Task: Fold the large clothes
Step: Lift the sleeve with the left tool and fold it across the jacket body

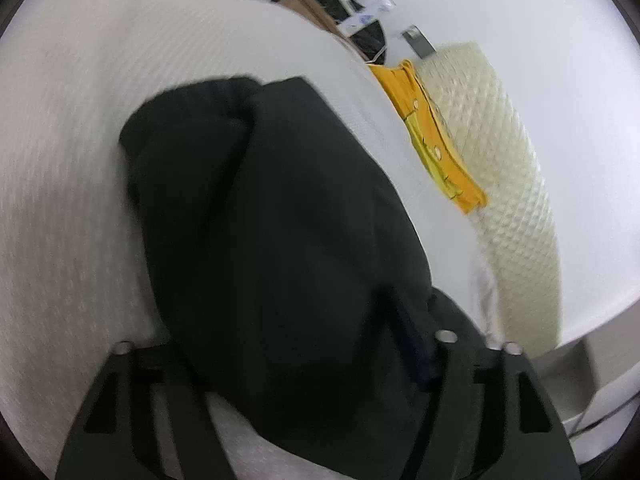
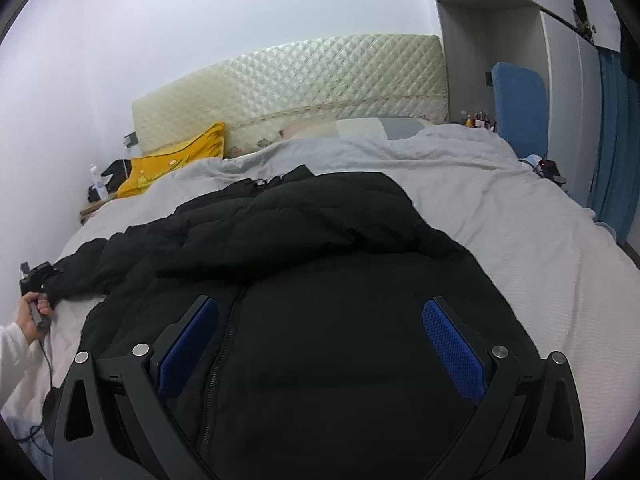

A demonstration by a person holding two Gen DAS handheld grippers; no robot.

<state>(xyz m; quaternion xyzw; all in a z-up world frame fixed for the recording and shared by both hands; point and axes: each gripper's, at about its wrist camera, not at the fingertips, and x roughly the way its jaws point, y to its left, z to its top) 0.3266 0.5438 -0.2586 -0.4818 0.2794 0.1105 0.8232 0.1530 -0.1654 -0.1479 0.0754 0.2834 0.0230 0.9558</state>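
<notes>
A black puffer jacket [image 2: 320, 264] lies spread on the white bed [image 2: 540, 248], zipper up, one sleeve stretched to the left. My right gripper [image 2: 320, 320] is open above the jacket's body, blue pads [image 2: 452, 344] wide apart on either side of the zipper. My left gripper [image 1: 280, 360] appears at the far left of the right wrist view [image 2: 38, 280], at the sleeve's end. In the left wrist view the black sleeve [image 1: 260, 208] runs between the fingers and hides their tips; the fabric seems gripped.
A quilted cream headboard [image 2: 304, 80] stands behind the bed, with a yellow pillow [image 2: 176, 160] at its left. A nightstand with a bottle and dark items [image 2: 100, 188] sits by the wall. A blue chair [image 2: 520, 104] and wardrobe stand at the right.
</notes>
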